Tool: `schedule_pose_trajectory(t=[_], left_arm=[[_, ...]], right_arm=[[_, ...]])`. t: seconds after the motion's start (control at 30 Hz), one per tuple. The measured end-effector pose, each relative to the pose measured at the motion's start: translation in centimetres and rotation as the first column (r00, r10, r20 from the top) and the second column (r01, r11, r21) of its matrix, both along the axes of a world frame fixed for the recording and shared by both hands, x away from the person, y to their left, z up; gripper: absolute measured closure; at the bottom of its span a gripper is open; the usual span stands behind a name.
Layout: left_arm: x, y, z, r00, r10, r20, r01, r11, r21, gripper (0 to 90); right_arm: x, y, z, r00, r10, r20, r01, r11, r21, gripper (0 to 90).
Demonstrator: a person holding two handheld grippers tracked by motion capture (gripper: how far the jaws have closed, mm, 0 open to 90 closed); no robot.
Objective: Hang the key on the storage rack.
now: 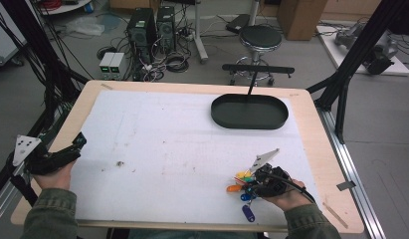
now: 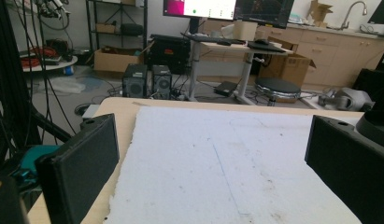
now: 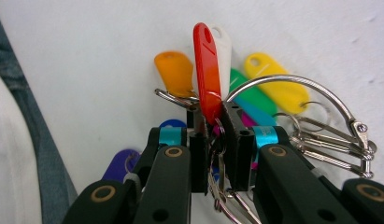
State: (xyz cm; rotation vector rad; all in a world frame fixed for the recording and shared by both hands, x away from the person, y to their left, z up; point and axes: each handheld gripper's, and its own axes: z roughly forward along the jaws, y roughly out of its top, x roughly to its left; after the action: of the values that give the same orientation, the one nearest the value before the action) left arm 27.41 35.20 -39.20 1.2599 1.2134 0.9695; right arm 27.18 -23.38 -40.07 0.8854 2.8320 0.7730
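A bunch of coloured key tags (image 1: pixel 242 181) on a big metal ring (image 3: pixel 297 88) lies on the white mat (image 1: pixel 167 149) near the front right. My right gripper (image 3: pixel 213 126) is shut on the red tag (image 3: pixel 206 65), which stands upright between the pads. Orange (image 3: pixel 175 72), yellow (image 3: pixel 273 79) and green tags fan out behind it, and a purple tag (image 3: pixel 119 163) lies lower left. In the high view the right gripper (image 1: pixel 253 181) rests low over the bunch. My left gripper (image 1: pixel 80 142) sits at the table's left edge, and its jaws (image 2: pixel 208 154) are open with nothing between them.
A dark oval tray (image 1: pixel 217 117) stands at the back right of the mat. A separate blue tag (image 1: pixel 248 213) lies near the front edge. Behind the table are a stool (image 1: pixel 260 37), computer cases (image 1: pixel 142 27) and cables on the floor.
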Motion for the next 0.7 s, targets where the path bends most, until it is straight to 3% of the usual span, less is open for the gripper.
schedule_pose_trajectory(t=[0.7], left_arm=[[0.0,0.0,0.0,1.0,-0.002,-0.006,0.002,1.0,0.0,3.3]], right_arm=[[0.2,-1.1,3.4,0.9965,-0.045,0.07,0.038,0.994,0.106,81.8]])
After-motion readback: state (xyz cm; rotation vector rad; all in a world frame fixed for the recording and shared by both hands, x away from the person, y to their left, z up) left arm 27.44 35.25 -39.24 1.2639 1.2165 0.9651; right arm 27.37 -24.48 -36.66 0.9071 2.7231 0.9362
